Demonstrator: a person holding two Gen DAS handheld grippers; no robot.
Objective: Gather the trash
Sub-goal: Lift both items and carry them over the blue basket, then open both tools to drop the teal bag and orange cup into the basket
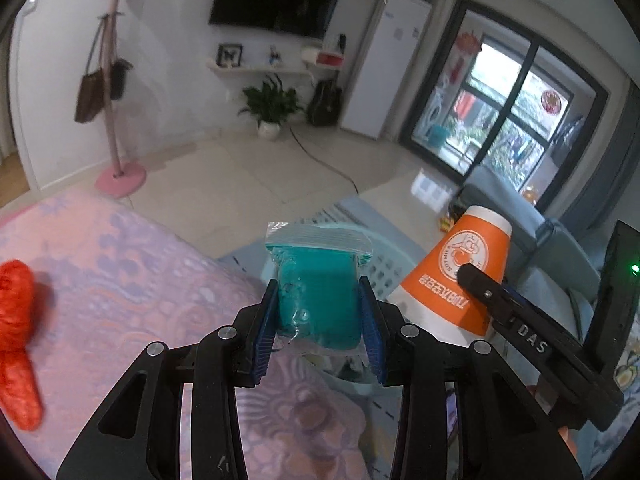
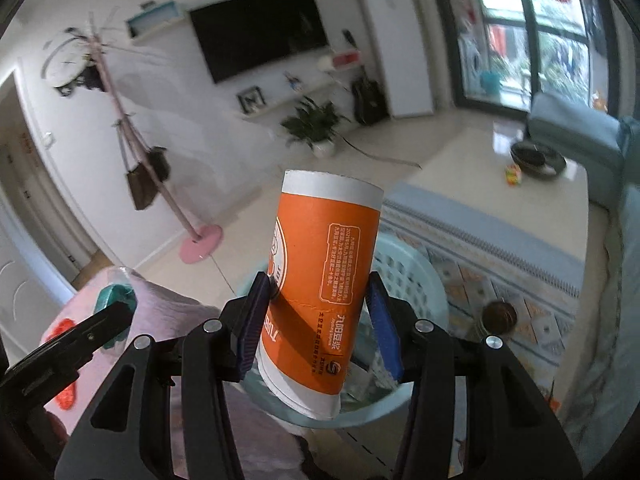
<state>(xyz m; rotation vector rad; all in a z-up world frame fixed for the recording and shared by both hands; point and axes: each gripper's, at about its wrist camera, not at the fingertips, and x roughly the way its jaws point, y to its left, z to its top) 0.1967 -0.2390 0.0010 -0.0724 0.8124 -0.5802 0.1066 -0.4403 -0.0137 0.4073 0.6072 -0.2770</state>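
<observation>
Your left gripper (image 1: 318, 312) clamps the teal-filled clear zip bag (image 1: 316, 284); right gripper (image 2: 320, 320) clamps the orange paper cup (image 2: 320, 292). Centre both over the pale-blue perforated plastic basket (image 2: 416, 280) at six o'clock before releasing.

A zip bag (image 1: 318, 280) was held between the left gripper (image 1: 319, 320) pads, above the rim of a basket (image 2: 416, 276) set beside a cloth-covered table (image 1: 132, 292). A paper cup (image 2: 320, 292) was held tilted in the right gripper (image 2: 318, 320), over the same basket, right of the bag. A crumpled wrapper (image 1: 16, 340) lay on the table, left of the bag.
</observation>
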